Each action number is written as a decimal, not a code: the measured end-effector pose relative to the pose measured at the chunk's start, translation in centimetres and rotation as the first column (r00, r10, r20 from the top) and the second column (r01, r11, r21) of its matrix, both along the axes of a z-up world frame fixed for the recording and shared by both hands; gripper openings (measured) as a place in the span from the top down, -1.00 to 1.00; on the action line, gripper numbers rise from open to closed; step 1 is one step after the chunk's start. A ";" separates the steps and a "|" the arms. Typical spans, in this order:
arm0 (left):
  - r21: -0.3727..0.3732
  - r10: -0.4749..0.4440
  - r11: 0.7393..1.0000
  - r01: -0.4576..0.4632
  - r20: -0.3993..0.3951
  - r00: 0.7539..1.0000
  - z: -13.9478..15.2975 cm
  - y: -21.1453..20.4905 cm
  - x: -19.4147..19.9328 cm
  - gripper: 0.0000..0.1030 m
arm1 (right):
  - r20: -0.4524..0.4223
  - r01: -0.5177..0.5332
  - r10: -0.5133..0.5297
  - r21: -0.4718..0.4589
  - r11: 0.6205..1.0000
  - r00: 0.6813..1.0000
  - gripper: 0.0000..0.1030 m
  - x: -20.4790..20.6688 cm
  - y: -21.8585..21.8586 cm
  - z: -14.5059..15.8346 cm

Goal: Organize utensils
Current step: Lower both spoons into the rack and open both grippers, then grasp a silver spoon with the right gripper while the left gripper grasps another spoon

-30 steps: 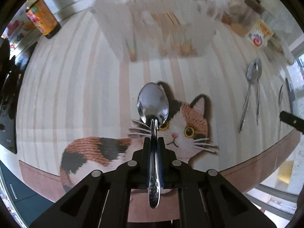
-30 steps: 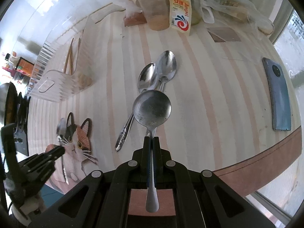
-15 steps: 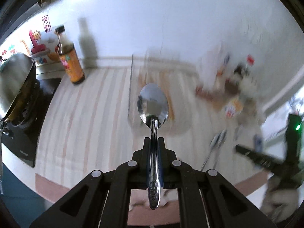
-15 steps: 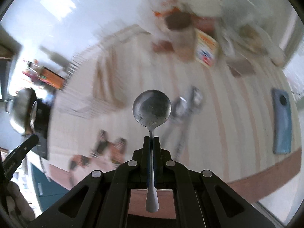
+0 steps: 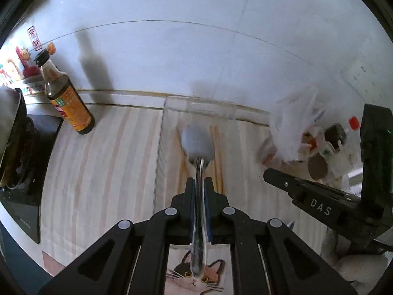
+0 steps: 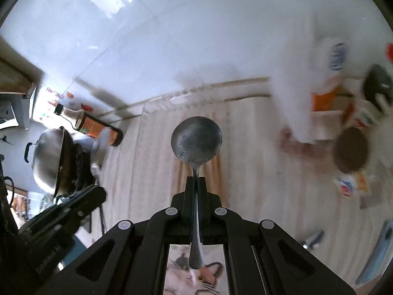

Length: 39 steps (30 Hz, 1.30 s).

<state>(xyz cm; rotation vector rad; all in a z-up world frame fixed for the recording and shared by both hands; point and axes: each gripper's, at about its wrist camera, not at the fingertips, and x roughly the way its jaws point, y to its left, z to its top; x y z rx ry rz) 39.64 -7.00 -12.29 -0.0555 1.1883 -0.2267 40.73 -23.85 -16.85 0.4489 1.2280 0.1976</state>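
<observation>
A slim oval-bowled steel spoon (image 5: 198, 145) is pinched by its handle between the pressed-together fingers of the left gripper (image 5: 199, 184), its bowl held out ahead over the clear plastic utensil tray (image 5: 169, 113) in which pale wooden chopsticks (image 5: 218, 157) already lie. A round-bowled dull metal spoon (image 6: 196, 142) is clamped likewise in the right gripper (image 6: 196, 184), aimed at the same tray on the striped desk (image 5: 103, 162). Neither spoon is yet judged deposited, and another utensil handle (image 6: 313, 238) is seen lying on the desk, so sorting appears unfinished.
</observation>
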 end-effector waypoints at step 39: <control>0.372 -0.176 0.911 0.175 -0.033 0.984 -10.2 -10.3 -13.6 -1.00 | -0.224 0.148 -0.225 -0.316 0.937 0.948 0.88 -16.7 -9.8 -16.9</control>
